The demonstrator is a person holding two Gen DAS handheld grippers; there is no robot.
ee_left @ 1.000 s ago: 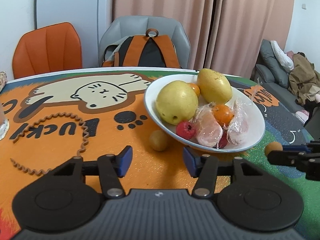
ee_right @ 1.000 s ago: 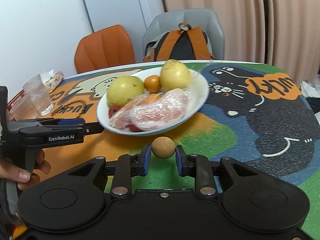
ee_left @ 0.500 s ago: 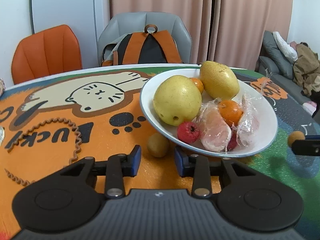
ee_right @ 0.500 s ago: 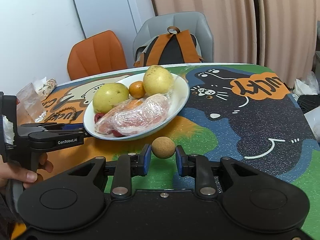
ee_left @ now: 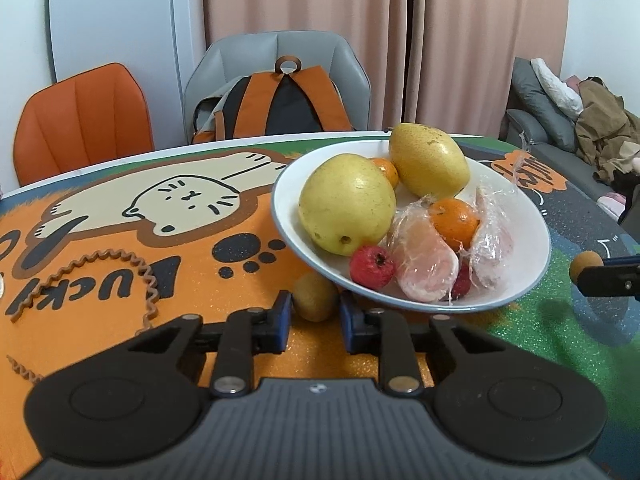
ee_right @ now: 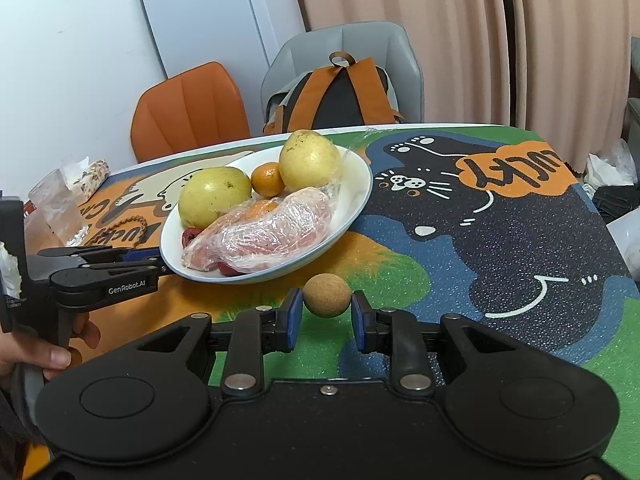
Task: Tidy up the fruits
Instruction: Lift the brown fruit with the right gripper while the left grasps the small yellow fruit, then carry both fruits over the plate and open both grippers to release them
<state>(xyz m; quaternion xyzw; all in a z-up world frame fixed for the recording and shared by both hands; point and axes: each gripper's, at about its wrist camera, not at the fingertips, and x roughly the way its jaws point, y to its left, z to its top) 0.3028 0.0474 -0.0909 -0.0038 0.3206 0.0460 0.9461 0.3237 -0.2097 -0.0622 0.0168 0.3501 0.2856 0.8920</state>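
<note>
While both loose fruits lie outside the white oval ceramic bowl (ee_left: pixel 538 276) | left gripper (ee_left: pixel 314 312) pinches small round brown-green fruit (ee_left: pixel 314 296) at bowl's near rim | right gripper (ee_right: pixel 326 310) pinches tan round fruit (ee_right: pixel 327 295) just before bowl | judged: grips secured for transfer into bowl.

Closed left gripper (ee_left: pixel 314 316) on small brown fruit (ee_left: pixel 315 296) beside white bowl (ee_left: pixel 532 280) of pears, oranges, wrapped pieces. Saw right gripper (ee_left: pixel 578 270) at right edge, clamping tan ball (ee_left: pixel 585 263).

my left gripper (ee_left: pixel 314 316) | jaws were wide apart — now closed on the small brown fruit (ee_left: pixel 315 297) beside the bowl (ee_left: pixel 532 280)
</note>
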